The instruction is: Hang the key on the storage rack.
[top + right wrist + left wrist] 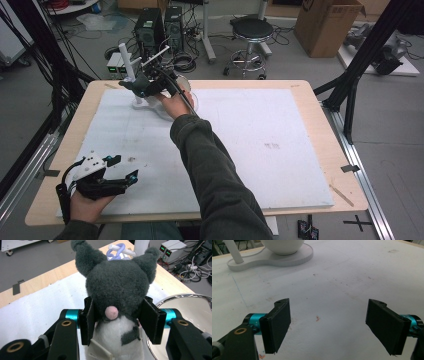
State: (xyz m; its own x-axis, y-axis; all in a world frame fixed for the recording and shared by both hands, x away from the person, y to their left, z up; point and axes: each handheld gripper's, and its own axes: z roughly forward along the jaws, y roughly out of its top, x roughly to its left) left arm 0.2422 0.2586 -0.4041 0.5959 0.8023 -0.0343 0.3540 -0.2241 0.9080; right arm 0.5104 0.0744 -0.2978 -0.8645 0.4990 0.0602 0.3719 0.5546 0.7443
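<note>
My right gripper (149,86) is at the far left of the table, shut on a plush toy (134,85). The right gripper view shows the toy (117,282) as dark grey with two ears, a white lower body and a small pink bump; both jaws press into its sides. It hangs beside a white stand (141,102) with an upright pole (127,60). A purple and white chain link (117,251) peeks out behind the toy's head. My left gripper (125,167) rests near the front left corner, open, and nothing lies between its fingers (278,322).
A shiny metal bowl (186,312) sits just right of the toy on the stand's round base (287,258). A white mat (260,145) covers most of the wooden table (345,165). Beyond the table stand a stool (252,30), computer towers (150,27) and a cardboard box (325,25).
</note>
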